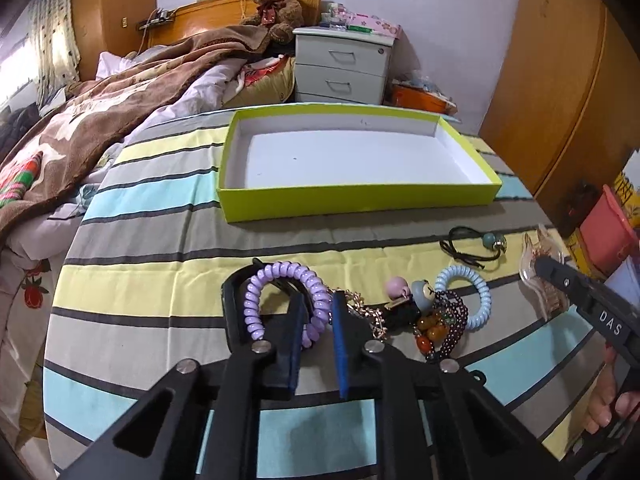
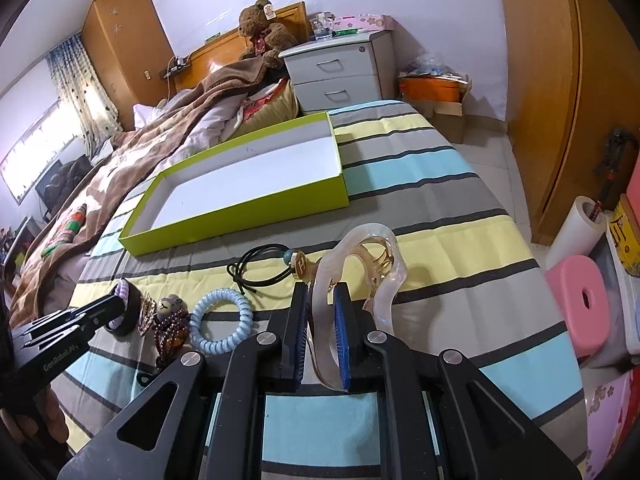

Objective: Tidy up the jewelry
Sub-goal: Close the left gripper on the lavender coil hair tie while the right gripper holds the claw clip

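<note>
The left gripper (image 1: 316,316) is pinching one side of the purple coil hair tie (image 1: 280,300), its blue pads pressed onto the coil where it lies on the striped cloth of the bench (image 1: 160,280), toward the near edge. The right gripper (image 2: 322,320) is clamped on one arm of the clear hair claw (image 2: 372,264), which stands up between its pads closer to the right edge. Between the two, along the same near strip of the bench, lie a gold chain (image 1: 370,316), a small doll charm (image 1: 422,294), a dark bead bracelet (image 1: 452,316) with amber beads, and a pale blue coil hair tie (image 1: 466,296); a black cord hair tie (image 1: 472,246) with a teal bead sits a little farther in. The green box (image 1: 360,196), white inside and holding nothing, waits beyond them toward the far edge. The main risk, as I judge it, is snagging: the purple coil touches the gold chain, so lifting it could drag the chain and the pile along. The springy coil may also roll out of a grip on just one side. The claw is held by a thin, smooth arm and could pivot or slip on the way to the box.
</note>
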`<state>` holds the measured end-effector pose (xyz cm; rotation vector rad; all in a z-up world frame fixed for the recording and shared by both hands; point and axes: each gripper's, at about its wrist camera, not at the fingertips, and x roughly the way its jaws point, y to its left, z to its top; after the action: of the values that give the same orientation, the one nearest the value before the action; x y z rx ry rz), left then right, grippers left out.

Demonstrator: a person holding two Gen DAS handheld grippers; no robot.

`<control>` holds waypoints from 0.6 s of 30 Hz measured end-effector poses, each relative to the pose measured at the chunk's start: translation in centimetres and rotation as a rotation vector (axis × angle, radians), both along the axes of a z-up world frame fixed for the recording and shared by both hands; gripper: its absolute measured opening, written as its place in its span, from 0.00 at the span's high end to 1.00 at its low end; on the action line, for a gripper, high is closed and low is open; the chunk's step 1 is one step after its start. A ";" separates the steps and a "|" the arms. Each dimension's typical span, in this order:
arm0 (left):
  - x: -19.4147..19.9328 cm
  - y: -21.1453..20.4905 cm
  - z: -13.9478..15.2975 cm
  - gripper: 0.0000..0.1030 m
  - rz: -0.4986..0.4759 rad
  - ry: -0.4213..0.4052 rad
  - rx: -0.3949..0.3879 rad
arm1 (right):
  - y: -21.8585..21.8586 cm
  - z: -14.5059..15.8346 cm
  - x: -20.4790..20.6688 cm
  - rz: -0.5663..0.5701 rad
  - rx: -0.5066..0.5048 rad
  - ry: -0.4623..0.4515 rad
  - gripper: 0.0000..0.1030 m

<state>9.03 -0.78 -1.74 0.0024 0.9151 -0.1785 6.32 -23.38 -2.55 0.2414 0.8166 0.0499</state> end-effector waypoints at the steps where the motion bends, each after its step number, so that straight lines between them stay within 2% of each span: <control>1: 0.0 0.1 0.1 0.89 0.001 -0.006 -0.005 | 0.0 0.0 0.0 0.001 -0.001 0.000 0.87; 8: -0.5 0.8 0.6 0.94 0.011 -0.030 -0.036 | -0.2 0.4 -0.1 0.001 -0.007 -0.012 0.88; 15: -1.1 1.5 2.1 0.94 0.011 -0.074 -0.072 | 0.0 1.0 -0.4 0.009 -0.012 -0.034 0.89; 18: -0.9 1.4 1.5 0.94 0.004 -0.054 -0.034 | 0.1 1.1 -0.4 0.012 -0.010 -0.037 0.89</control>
<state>8.13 0.59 -0.21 -0.0258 0.8582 -0.1888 5.90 -23.29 -1.50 0.2255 0.7811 0.0616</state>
